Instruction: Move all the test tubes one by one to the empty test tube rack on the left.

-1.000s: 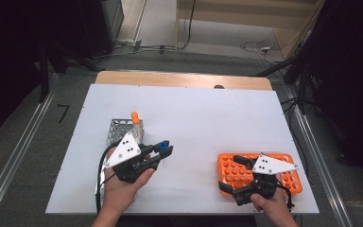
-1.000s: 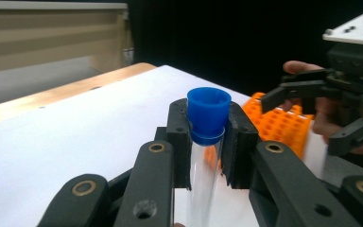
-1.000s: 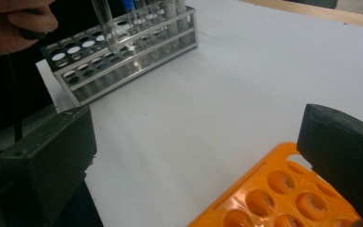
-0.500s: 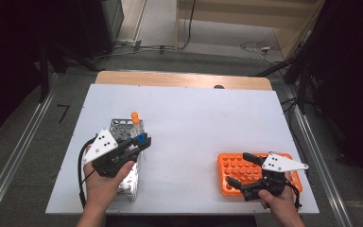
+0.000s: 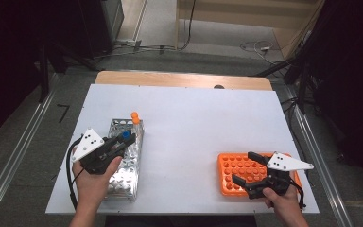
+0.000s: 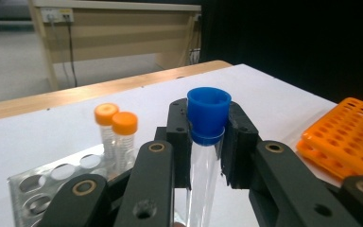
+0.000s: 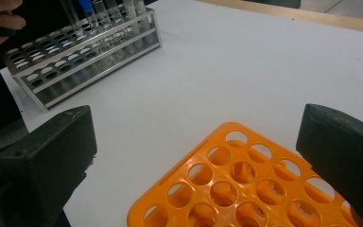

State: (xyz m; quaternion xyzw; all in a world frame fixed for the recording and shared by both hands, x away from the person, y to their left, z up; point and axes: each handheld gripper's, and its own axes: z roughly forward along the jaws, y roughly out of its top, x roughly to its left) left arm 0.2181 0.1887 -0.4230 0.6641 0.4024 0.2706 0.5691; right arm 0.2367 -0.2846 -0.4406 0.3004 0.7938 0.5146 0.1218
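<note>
Left tool clamps blue-capped tube above metal rack.

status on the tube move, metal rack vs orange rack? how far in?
Done: two orange-capped tubes stand in the metal rack. In hand: the left gripper is shut on the blue-capped tube, held over that rack, not seated in a hole. Left: seat and release it. The orange rack has every visible hole empty; the right gripper waits open over it.

Clear blue-capped tube upright, above metal rack.
</note>
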